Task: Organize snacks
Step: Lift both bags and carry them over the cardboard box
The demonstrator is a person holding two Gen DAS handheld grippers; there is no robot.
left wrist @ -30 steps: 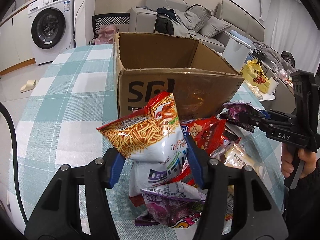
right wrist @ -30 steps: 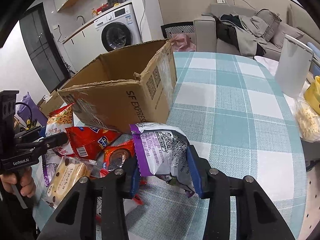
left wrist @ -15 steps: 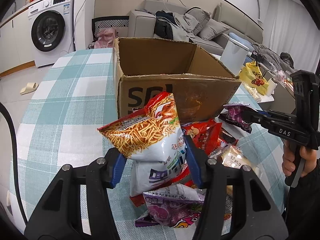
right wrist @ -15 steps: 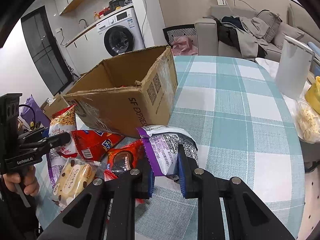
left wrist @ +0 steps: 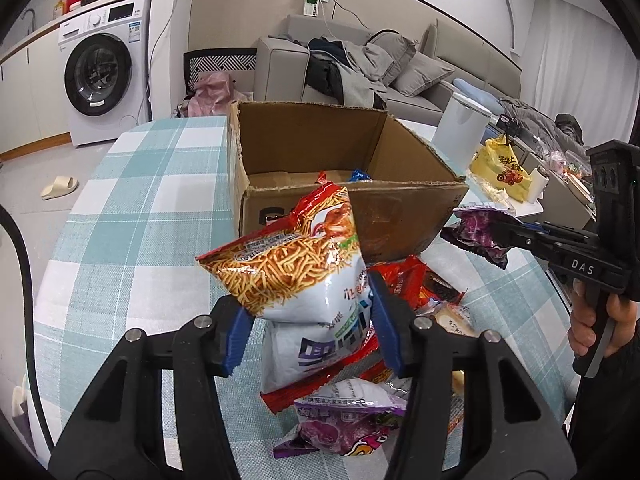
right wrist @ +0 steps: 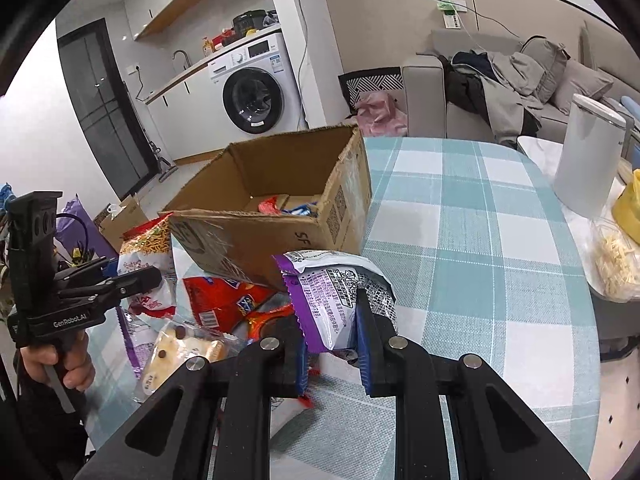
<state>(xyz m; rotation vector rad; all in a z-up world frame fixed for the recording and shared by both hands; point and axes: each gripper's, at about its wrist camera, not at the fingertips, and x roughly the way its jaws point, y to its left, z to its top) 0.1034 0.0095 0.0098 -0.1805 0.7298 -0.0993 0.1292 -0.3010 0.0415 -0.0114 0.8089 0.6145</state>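
My left gripper (left wrist: 310,330) is shut on an orange-and-white noodle-snack bag (left wrist: 292,272) and holds it above the snack pile, near the front wall of the open cardboard box (left wrist: 348,208). My right gripper (right wrist: 332,356) is shut on a purple-and-silver snack bag (right wrist: 334,296), lifted off the table beside the box (right wrist: 276,236). The right gripper and its purple bag (left wrist: 480,232) also show in the left wrist view. The box holds a few packets (right wrist: 280,204).
Loose snacks lie on the checked tablecloth (right wrist: 472,280): a red bag (right wrist: 224,300), a cake pack (right wrist: 180,356), a purple bag (left wrist: 348,424). A white canister (right wrist: 588,160) and yellow bag (left wrist: 500,168) stand at the right. A sofa and washing machine are behind.
My right gripper has closed on the purple bag and lifted it. My left gripper has raised the noodle-snack bag higher, so the box's inside now shows.
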